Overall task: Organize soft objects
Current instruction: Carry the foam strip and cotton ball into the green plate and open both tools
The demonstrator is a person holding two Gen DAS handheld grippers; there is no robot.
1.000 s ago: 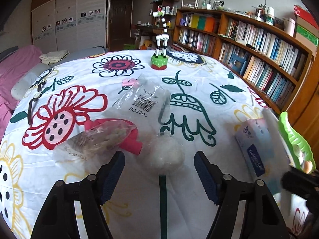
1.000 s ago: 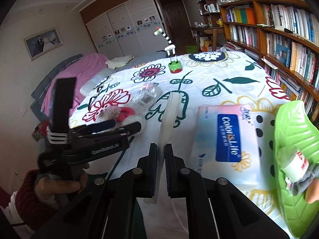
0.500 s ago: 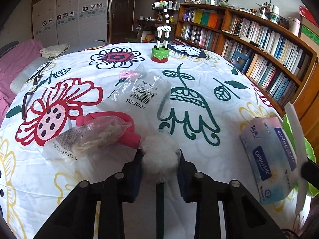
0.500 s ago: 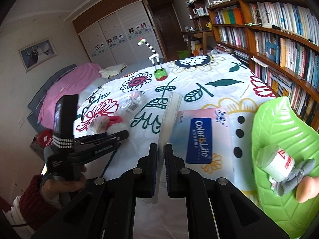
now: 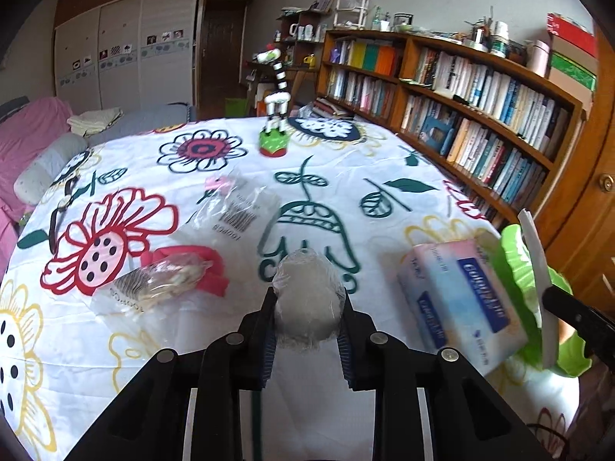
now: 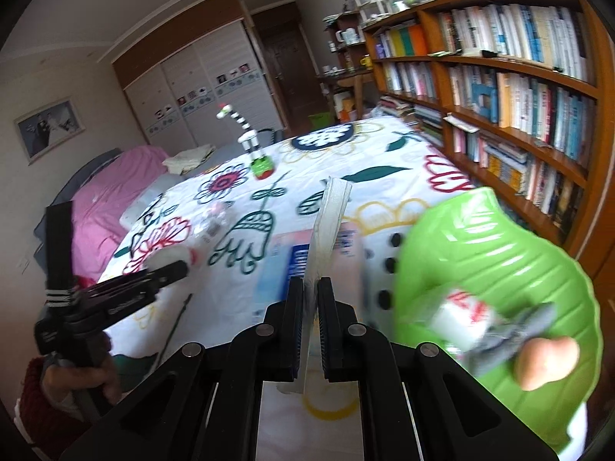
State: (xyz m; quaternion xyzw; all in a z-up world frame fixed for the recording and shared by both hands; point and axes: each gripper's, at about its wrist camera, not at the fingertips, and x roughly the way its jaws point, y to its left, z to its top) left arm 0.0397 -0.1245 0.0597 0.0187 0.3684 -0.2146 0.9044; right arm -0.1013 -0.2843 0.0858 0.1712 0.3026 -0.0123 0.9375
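A white fluffy ball in clear wrap point(image 5: 305, 307) sits between the pads of my left gripper point(image 5: 307, 294), a little above the flowered cloth; the jaws are closing and press on both its sides. From the right wrist view that left gripper point(image 6: 169, 269) is at the left, a hand around its handle. My right gripper point(image 6: 310, 282) is shut on a thin white folded sheet point(image 6: 330, 215) that stands upright over a blue-and-pink tissue pack point(image 6: 276, 269). A green leaf-shaped tray point(image 6: 480, 238) lies just right of it, holding a white roll point(image 6: 461, 315), a grey soft thing point(image 6: 511, 334) and a peach lump point(image 6: 546, 357).
On the cloth lie a pink band under a small filled bag point(image 5: 173, 272), a clear barcode bag point(image 5: 234, 215) and a striped toy on a green base point(image 5: 275, 115). Bookshelves point(image 5: 480, 115) line the right side; a bed with pink cover point(image 6: 107, 192) is at the left.
The left jaws closed from wide open onto the white ball and raised it off the cloth. The right gripper carried the white sheet rightward, nearer the green tray.
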